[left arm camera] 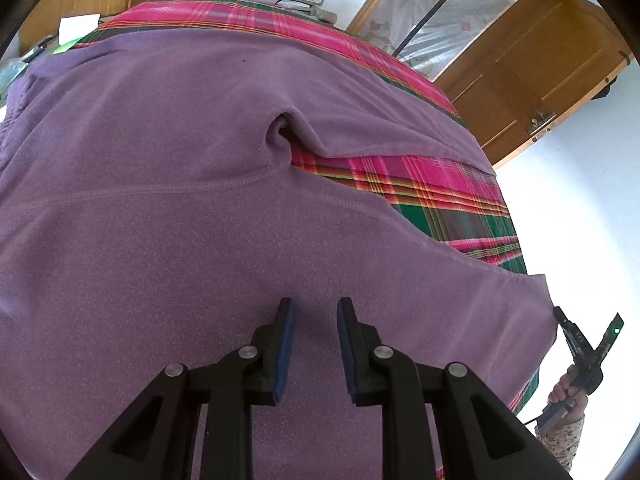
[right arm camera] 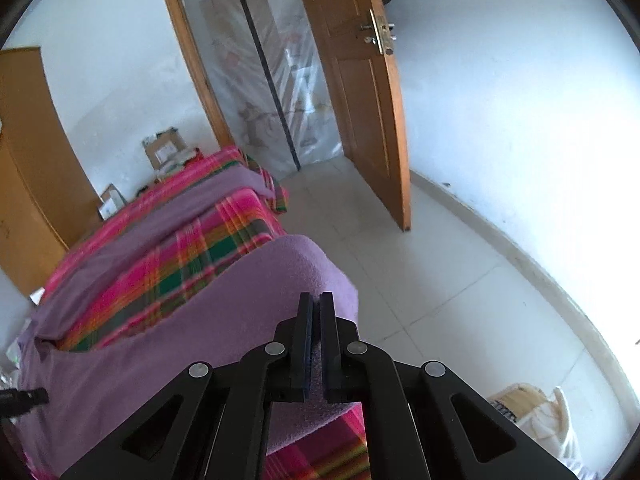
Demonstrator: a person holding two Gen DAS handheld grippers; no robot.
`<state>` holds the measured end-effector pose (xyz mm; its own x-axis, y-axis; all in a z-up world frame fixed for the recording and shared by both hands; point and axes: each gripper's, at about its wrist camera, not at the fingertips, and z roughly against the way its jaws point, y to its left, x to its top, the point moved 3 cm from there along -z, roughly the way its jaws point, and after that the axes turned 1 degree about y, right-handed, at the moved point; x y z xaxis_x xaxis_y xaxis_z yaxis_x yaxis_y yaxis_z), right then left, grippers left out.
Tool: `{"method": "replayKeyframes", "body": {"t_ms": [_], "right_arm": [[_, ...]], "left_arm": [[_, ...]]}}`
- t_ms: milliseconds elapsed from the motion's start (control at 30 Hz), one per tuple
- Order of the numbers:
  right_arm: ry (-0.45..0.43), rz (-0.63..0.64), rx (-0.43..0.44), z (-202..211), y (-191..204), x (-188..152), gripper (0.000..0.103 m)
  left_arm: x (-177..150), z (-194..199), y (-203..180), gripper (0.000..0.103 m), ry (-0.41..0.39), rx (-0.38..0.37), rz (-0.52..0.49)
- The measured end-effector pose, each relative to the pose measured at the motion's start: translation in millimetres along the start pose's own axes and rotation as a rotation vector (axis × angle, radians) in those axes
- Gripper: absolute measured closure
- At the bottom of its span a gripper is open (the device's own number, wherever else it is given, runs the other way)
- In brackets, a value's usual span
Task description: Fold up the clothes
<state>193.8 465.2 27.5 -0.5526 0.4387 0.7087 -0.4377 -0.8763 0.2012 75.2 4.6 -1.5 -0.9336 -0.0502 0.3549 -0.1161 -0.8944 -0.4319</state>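
One purple fleece garment [left arm camera: 180, 240] lies rumpled across plaid cloth [left arm camera: 420, 188].

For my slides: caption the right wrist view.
Right gripper, jaws shut on the purple fleece garment, lifts its edge over the plaid bedcover.

Home bedroom: plaid-covered bed [right arm camera: 224, 216], wooden door [right arm camera: 360, 92], wardrobe [right arm camera: 28, 152].

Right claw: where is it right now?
Right wrist view: right claw is shut on the purple fleece's edge, at the plaid bed cover's floor-side edge.
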Motion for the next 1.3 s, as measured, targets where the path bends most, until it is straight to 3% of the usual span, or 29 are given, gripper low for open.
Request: {"method": "replayKeyframes", "body": {"t_ms": [167,600,867,1233,1300], "right_arm": [[0.040,-0.028,-0.043,-10,-12,-13,0.100],[0.003,-0.016,-0.133,5,-18,-9,0.100],[0.053,0.052,0.014,-13,39,10,0.096],[0.152,0.314,0.294,-54,191,20,0.088],[0.165,0.387,0.347,-62,228,15,0.079]], "left_arm": [[-6,4,1,0.081,0.003,-0.007,0.002],[-9,5,0,0.081,0.002,-0.020,-0.016],[2,18,13,0.081,-0.021,-0.011,0.018],[27,51,49,0.081,-0.072,0.076,0.056],[31,54,60,0.081,-0.081,0.097,0.081]]}}
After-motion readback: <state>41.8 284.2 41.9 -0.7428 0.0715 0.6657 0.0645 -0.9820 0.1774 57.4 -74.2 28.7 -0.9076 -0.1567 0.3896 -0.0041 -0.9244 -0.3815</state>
